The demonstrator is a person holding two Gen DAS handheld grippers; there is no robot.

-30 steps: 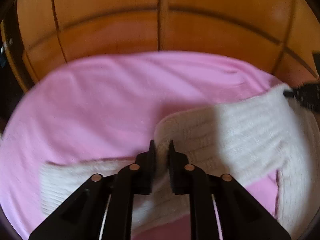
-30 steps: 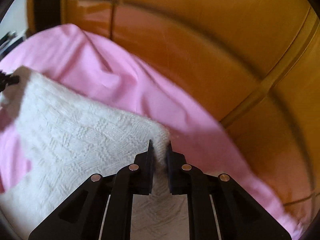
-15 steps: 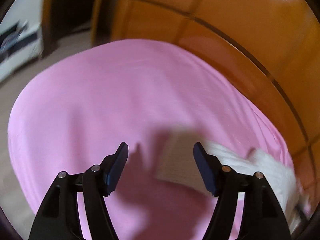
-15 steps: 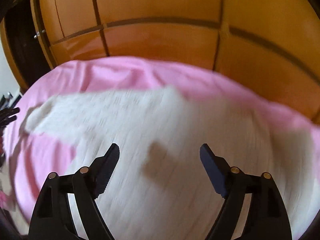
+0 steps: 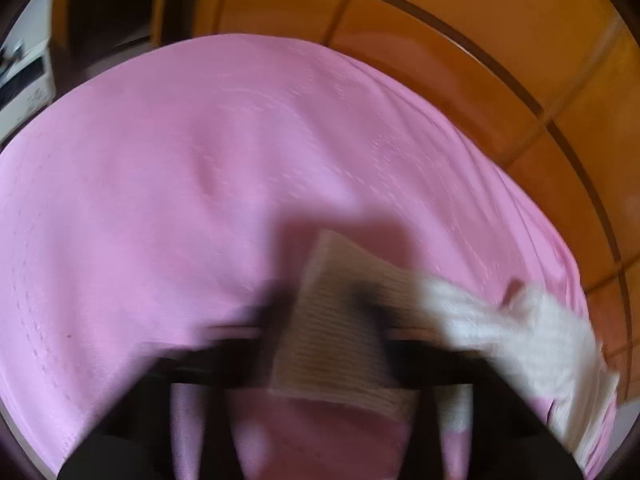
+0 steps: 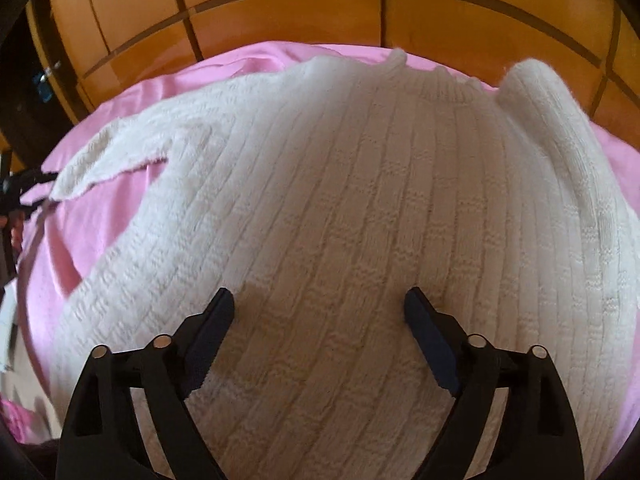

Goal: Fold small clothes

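Observation:
A small white knitted sweater [image 6: 360,208] lies spread on a pink sheet [image 6: 80,240]. In the right wrist view it fills the frame, neck at the far side, one sleeve out to the left. My right gripper [image 6: 320,312] is open and empty just above its body. In the left wrist view a sleeve end [image 5: 340,332] lies on the pink sheet [image 5: 180,200]. My left gripper [image 5: 324,320] is heavily blurred, with the sleeve end between its fingers; I cannot tell whether the fingers touch it.
An orange wooden panelled wall [image 6: 320,4] runs behind the bed, also in the left wrist view [image 5: 480,40]. A white cabinet [image 5: 24,80] stands at the far left. The left gripper [image 6: 24,192] shows at the left edge of the right wrist view.
Both grippers have let go of the sweater and opened. The right one has pulled back over the sweater body. The left one has swung left and is moving fast over the sleeve end.

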